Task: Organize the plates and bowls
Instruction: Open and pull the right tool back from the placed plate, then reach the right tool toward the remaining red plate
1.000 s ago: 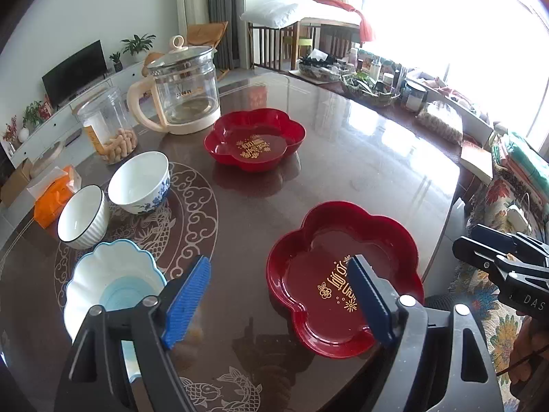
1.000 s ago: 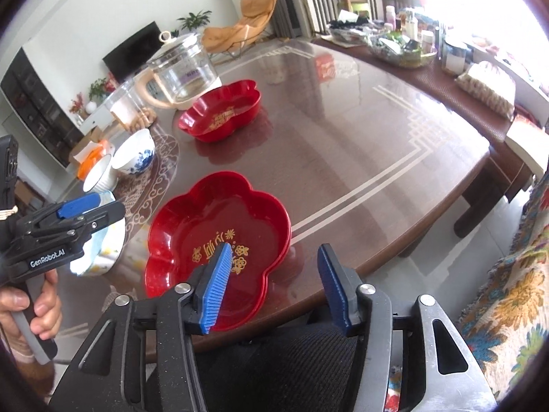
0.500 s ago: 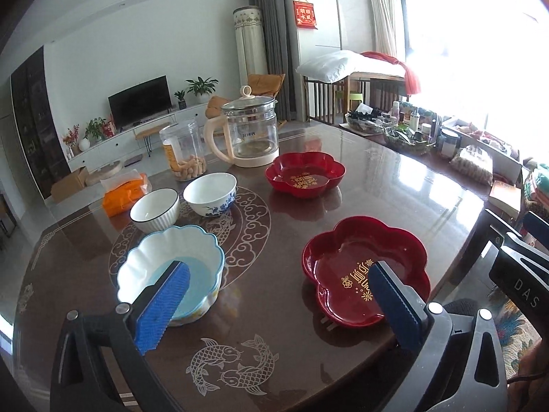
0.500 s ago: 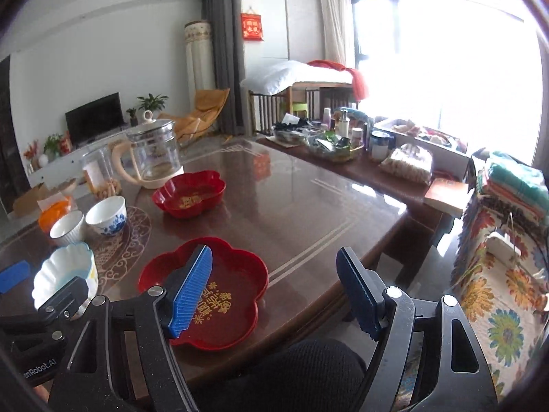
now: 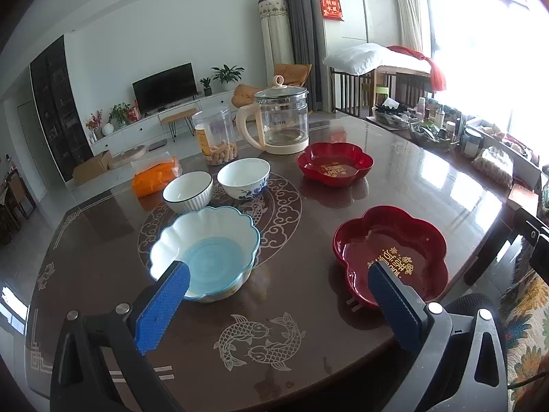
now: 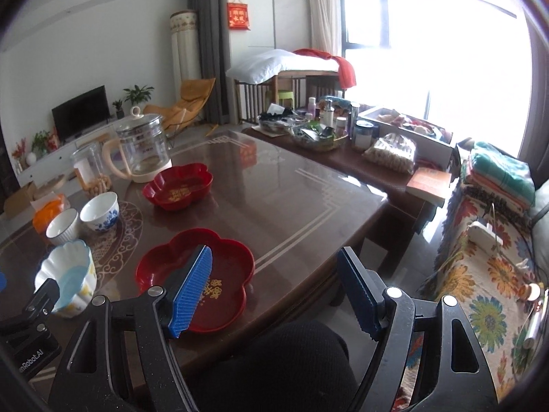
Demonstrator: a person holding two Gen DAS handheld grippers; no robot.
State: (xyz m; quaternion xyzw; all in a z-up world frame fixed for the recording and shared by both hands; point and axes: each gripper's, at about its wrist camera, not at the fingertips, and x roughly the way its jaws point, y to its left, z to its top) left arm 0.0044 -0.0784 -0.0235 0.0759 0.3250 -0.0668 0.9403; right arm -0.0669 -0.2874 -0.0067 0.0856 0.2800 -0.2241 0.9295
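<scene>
Both the left gripper (image 5: 278,312) and the right gripper (image 6: 274,290) are spread wide with nothing between the blue pads, just hanging above the near edge of the glossy brown counter (image 5: 308,360). On it sit two red flower-shaped plates, the near one (image 5: 391,254) and the far one (image 5: 334,168), both empty. There are also three empty bowls at left: a scalloped white-and-blue bowl (image 5: 206,250), a ribbed white bowl (image 5: 188,192) and a blue-patterned white bowl (image 5: 244,178).

Left gripper (image 5: 278,305) and right gripper (image 6: 274,295): jaws wide, empty
</scene>
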